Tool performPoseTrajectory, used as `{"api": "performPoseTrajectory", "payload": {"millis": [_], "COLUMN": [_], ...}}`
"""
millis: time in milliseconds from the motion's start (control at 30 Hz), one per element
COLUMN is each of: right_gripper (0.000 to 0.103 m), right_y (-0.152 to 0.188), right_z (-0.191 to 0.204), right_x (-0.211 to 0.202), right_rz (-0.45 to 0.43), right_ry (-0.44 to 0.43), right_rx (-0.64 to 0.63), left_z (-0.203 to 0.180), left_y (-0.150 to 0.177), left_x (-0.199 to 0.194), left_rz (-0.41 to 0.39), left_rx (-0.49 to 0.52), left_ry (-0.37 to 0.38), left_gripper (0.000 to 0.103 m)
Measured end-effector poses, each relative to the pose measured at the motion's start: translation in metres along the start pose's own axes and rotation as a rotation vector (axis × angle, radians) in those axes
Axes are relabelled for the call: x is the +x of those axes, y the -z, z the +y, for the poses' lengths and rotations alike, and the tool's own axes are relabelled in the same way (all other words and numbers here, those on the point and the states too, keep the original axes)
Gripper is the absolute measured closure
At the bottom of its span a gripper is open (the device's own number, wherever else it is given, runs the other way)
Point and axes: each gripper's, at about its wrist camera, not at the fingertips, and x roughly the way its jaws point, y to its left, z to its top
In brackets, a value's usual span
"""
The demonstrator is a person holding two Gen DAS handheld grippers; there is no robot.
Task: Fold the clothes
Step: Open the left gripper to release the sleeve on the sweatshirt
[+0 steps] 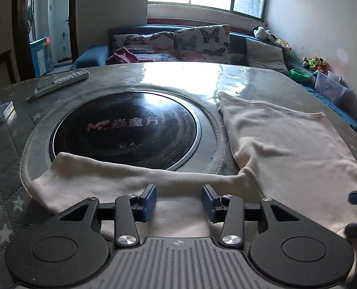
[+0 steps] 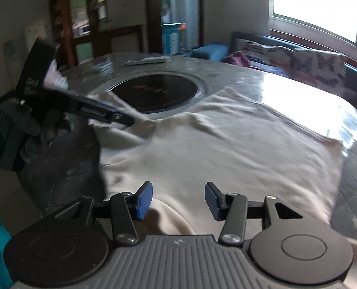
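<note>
Round grey table (image 1: 14, 149) under clear plastic, dim room, bright window behind.

Nearest: left gripper (image 1: 179, 201) low over the sleeve of a cream long-sleeved cotton top (image 1: 286, 149), blue pads wide apart, gripping nothing. Right gripper (image 2: 179, 200) likewise spread, empty, above the shoulder and collar area.

Mid: body of top flat on the right half; sleeve stretched leftward across the rim of a black round induction hob (image 1: 127, 130).

Far: white remote control (image 1: 62, 82), butterfly-print cushions (image 1: 202, 41).

Judgement: pinch the sleeve near the cuff, carry it over the body, keep the shoulder pinned, smooth creases first.
</note>
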Motion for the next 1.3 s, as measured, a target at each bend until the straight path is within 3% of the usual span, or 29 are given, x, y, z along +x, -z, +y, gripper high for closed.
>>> {"api": "performPoseTrajectory", "payload": {"millis": [133, 267, 400, 467, 533, 900, 1100, 1300], "right_gripper": [0.054, 0.054, 0.051, 0.050, 0.050, 0.055, 0.063, 0.072], "right_y": [0.011, 0.021, 0.027, 0.033, 0.044, 0.116, 0.138, 0.149], "right_z": [-0.010, -0.013, -0.023, -0.035, -0.051, -0.146, -0.184, -0.201], "right_x": [-0.007, -0.017, -0.039, -0.051, -0.061, -0.114, -0.126, -0.129], "right_rz": [0.024, 0.023, -0.031, -0.053, -0.065, -0.152, -0.182, -0.208], "right_ry": [0.025, 0.021, 0.074, 0.123, 0.185, 0.532, 0.649, 0.708], "right_rx": [0.041, 0.071, 0.139, 0.188, 0.250, 0.643, 0.775, 0.826], "left_z": [-0.004, -0.011, -0.023, -0.033, -0.044, -0.113, -0.146, -0.170], "left_y": [-0.002, -0.008, -0.015, -0.019, -0.022, -0.026, -0.018, -0.012], "left_x": [-0.001, -0.009, -0.021, -0.028, -0.031, -0.026, -0.018, -0.017], "left_rz": [0.006, -0.016, -0.061, -0.087, -0.101, -0.094, -0.059, -0.039], "left_rx": [0.006, 0.009, 0.026, 0.049, 0.061, 0.164, 0.212, 0.260], "left_ry": [-0.005, 0.007, 0.032, 0.056, 0.088, 0.235, 0.290, 0.321], "left_gripper": [0.053, 0.044, 0.023, 0.020, 0.011, 0.006, 0.005, 0.005]}}
